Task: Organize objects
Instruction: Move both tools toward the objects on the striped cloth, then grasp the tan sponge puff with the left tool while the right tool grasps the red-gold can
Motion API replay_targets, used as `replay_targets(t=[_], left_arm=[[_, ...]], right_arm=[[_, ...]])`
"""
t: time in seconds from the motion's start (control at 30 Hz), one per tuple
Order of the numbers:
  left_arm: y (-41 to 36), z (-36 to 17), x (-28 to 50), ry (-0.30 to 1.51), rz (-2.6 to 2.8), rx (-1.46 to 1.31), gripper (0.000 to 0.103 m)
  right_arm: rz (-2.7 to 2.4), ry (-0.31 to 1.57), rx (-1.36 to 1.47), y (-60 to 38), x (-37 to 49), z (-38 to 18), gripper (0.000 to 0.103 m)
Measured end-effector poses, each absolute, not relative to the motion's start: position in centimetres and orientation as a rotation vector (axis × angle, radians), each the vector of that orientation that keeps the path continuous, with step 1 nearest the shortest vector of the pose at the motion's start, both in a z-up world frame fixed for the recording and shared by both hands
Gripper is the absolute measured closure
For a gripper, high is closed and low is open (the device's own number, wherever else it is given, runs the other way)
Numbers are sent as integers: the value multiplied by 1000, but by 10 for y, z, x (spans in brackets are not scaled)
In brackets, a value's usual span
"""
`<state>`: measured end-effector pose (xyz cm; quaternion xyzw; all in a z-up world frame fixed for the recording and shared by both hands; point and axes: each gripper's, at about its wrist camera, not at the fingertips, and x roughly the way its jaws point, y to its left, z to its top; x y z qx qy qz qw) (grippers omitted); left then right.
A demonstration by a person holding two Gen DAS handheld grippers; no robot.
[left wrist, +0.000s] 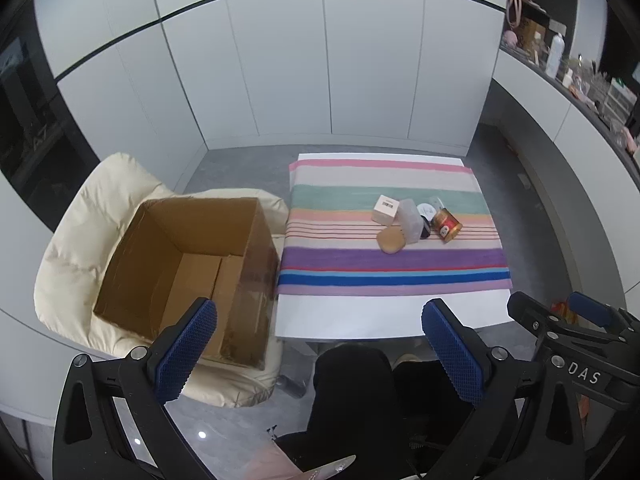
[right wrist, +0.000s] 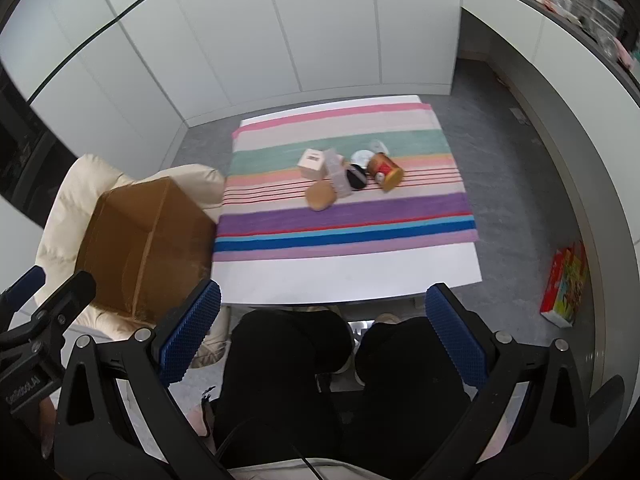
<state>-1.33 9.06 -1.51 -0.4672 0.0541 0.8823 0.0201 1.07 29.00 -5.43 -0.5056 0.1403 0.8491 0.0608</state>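
Observation:
A small pile lies on the striped cloth [left wrist: 392, 268] [right wrist: 344, 220] of a white table: a pale pink box [left wrist: 385, 209] [right wrist: 312, 164], a translucent white case [left wrist: 412, 220] [right wrist: 338, 176], a tan round pad [left wrist: 392, 240] [right wrist: 321, 196], a black round compact [left wrist: 425, 230] [right wrist: 357, 178], a white disc [left wrist: 426, 211] [right wrist: 362, 157] and a red-gold can on its side [left wrist: 448, 225] [right wrist: 385, 171]. An open, empty cardboard box [left wrist: 192, 272] [right wrist: 148, 240] sits on a cream cushioned chair left of the table. My left gripper [left wrist: 320, 352] and right gripper [right wrist: 322, 336] are open and empty, held well before the table.
The cream chair [left wrist: 80, 248] [right wrist: 72, 192] holds the box. A colourful packet [right wrist: 564, 284] lies on the grey floor at the right. A counter with clutter [left wrist: 580, 72] curves along the right wall. White wall panels stand behind the table. The person's dark-clothed legs [right wrist: 320, 360] are below the grippers.

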Motion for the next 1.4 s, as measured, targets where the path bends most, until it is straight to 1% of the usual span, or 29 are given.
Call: replay_targets(t=[0.17,0.27,0.33,0.53,0.63,0.83,1.0,1.1,1.27,1.33,1.4], left_arm=[[121,-15,-17,186,2744,-1432,0],[138,-14,-20,123,2716,-1436,0],[147,-14,-23,115,2701,-1436,0],[176,-15,-30,195,2721,-1404,0],[179,-23,-35,197,2746,-1399,0],[170,-46,-53,75,2746,-1460,0],[164,-64,-67,93,2788,-1466,0],[159,-79,-79,90,2800,-1495,0],[153,-116,-105,28,2749,-1575,0],[154,-128,-114,31,2739,-1592,0],[157,-144,-125,43,2734,-1603,0]], right_arm=[[2547,392,-1537,315,12,-59,0],[2537,394,-1469,332,15,-59,0],[2534,390,-1449,341,16,-60,0],[2514,394,-1399,367,14,-65,0],[2488,389,-1361,378,12,-70,0],[2456,405,-1334,393,8,-79,0],[2445,369,-1294,394,0,-90,0],[2465,293,-1272,389,-9,-101,0],[2562,167,-1205,378,-24,-121,0],[2627,158,-1182,376,-31,-131,0],[2687,197,-1182,379,-40,-145,0]])
